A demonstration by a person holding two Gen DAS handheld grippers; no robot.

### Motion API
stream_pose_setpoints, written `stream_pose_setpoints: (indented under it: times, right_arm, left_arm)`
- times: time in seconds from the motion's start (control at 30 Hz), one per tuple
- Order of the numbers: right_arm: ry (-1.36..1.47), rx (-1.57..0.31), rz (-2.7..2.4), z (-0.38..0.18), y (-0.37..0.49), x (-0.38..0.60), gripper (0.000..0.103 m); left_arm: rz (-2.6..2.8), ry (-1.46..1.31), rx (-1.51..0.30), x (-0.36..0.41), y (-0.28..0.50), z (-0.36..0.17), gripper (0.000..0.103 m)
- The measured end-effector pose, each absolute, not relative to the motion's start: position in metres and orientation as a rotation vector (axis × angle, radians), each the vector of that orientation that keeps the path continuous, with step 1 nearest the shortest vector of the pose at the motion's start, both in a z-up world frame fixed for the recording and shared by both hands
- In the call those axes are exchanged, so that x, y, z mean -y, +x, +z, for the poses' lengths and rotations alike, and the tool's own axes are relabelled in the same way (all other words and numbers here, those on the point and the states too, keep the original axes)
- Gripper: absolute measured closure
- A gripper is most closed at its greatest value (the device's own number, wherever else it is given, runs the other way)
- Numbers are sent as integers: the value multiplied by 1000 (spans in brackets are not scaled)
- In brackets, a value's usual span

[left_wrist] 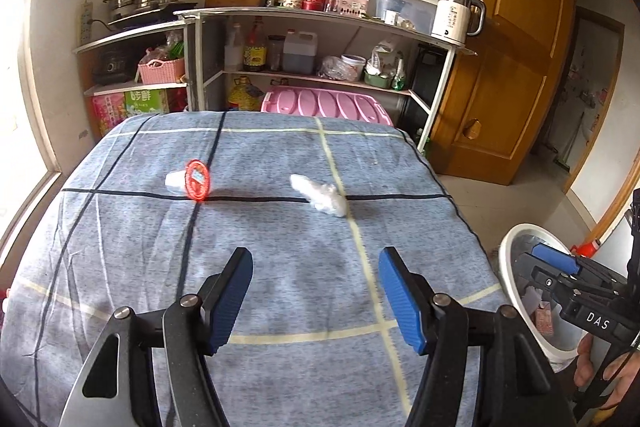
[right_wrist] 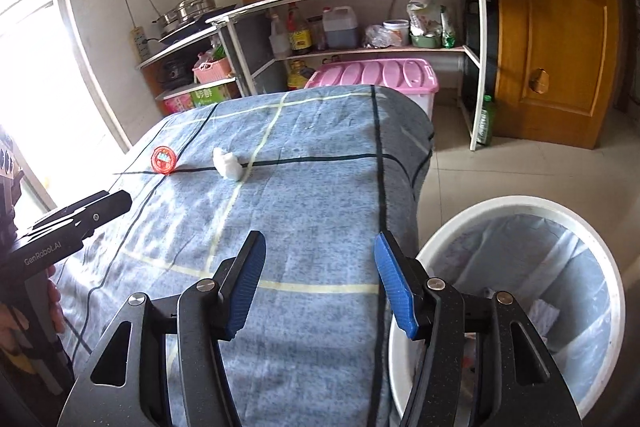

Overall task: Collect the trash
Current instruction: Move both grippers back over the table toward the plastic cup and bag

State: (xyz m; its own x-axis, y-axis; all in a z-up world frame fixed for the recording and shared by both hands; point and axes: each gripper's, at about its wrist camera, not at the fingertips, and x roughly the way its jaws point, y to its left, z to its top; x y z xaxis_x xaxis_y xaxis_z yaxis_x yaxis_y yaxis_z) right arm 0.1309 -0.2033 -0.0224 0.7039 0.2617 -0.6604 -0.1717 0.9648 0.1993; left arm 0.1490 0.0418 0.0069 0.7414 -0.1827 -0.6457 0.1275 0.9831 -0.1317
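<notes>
On the table with the blue checked cloth (left_wrist: 140, 247) (right_wrist: 320, 187) lie a small white cup with a red lid (left_wrist: 192, 183) (right_wrist: 164, 159), tipped on its side, and to its right a crumpled white wad (left_wrist: 320, 195) (right_wrist: 227, 163). My left gripper (left_wrist: 315, 255) hovers open over the cloth, well short of both, with nothing between its blue pads. My right gripper (right_wrist: 320, 239) is open and empty too, over the table's right edge beside a white lined bin (right_wrist: 516, 205) (left_wrist: 505, 255) that holds some scraps. Each gripper shows in the other's view, the right (left_wrist: 560, 263) and the left (right_wrist: 80, 215).
Behind the table stands a metal shelf rack (left_wrist: 320, 13) with bottles, pots and a white kettle (left_wrist: 454, 17). A pink-lidded storage box (right_wrist: 380, 75) sits on the floor under it. A wooden door (left_wrist: 516, 47) is at the right, with tiled floor (right_wrist: 460, 155) beside the bin.
</notes>
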Motion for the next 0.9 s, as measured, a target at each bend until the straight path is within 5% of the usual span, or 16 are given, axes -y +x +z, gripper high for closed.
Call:
stream_pose_setpoints:
  times: [0.9]
  right_arm:
    - [-51,-869,333,-68,258,79,45]
  left_arm:
    - [-129,-9,-818,-166,263,-32,37]
